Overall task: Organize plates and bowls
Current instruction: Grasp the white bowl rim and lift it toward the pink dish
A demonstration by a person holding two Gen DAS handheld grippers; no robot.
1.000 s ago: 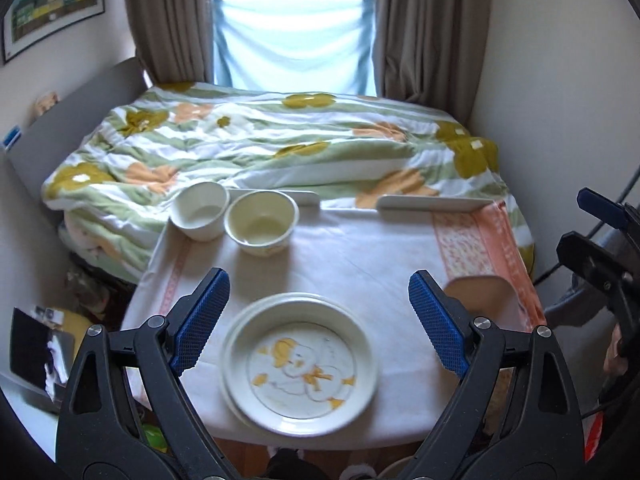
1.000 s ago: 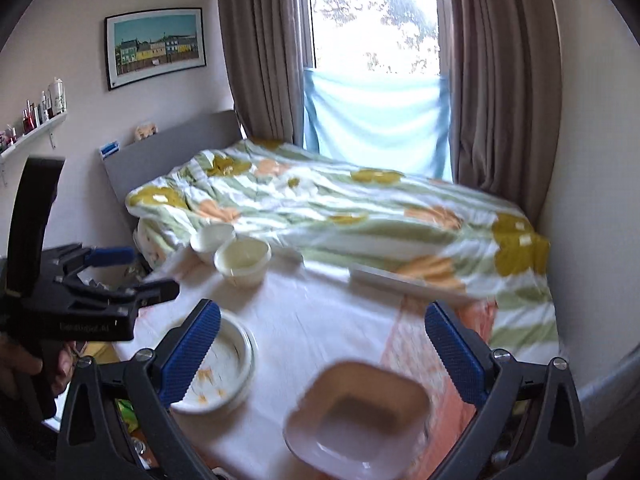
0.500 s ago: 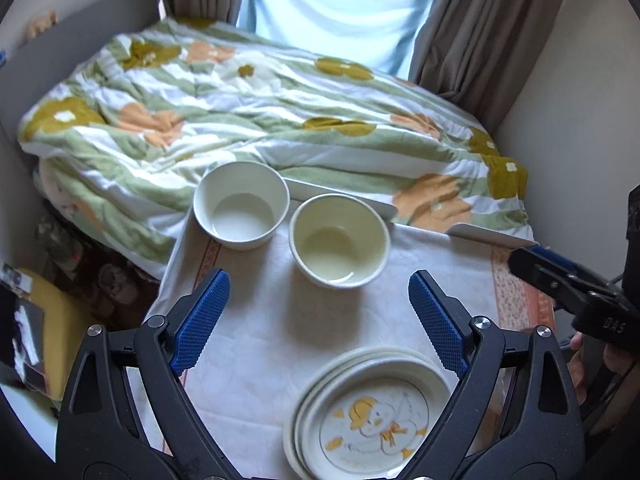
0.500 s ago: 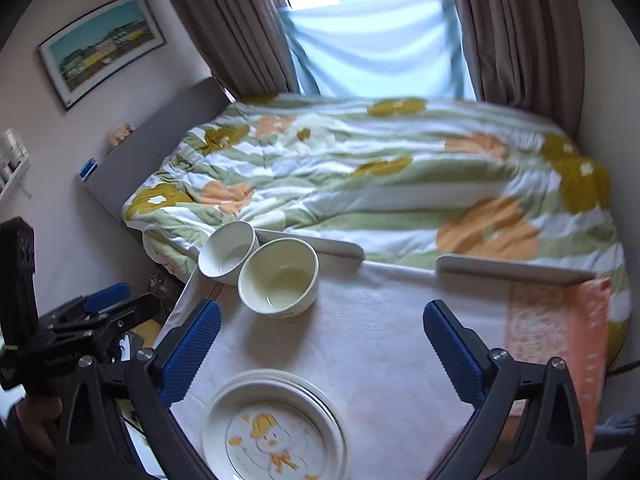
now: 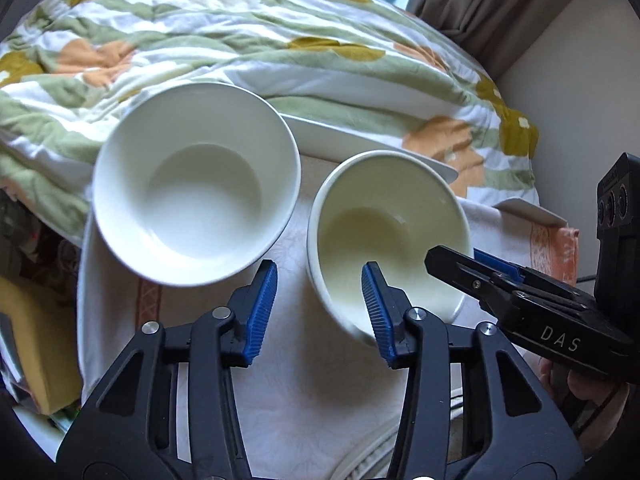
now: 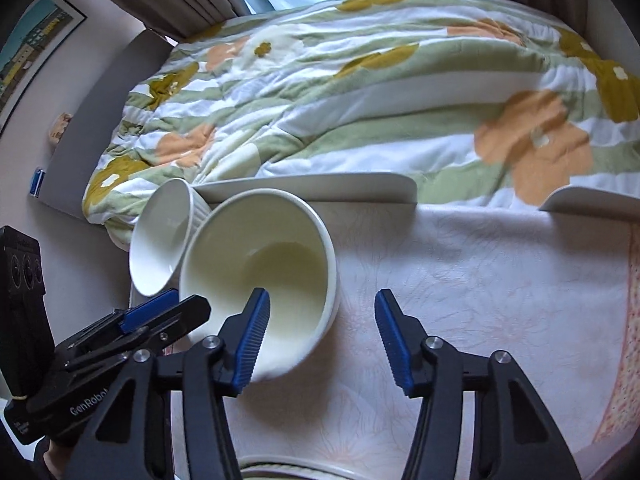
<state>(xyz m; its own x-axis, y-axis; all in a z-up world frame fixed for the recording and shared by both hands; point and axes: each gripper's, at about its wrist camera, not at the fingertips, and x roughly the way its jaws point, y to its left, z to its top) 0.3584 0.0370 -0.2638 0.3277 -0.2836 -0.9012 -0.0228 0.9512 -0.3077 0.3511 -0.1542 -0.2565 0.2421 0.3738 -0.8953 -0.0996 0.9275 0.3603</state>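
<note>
Round cream ceramic bowl [image 5: 384,236] set upright, mouth upward. Its near rim is straddled, unpinched, by the closing left gripper [image 5: 320,312] and right gripper [image 6: 320,336]. "DAS" and "GenRobo" are read.

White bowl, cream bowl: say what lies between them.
Between the white bowl and cream bowl only a narrow strip of tablecloth shows, in the left wrist view.
</note>
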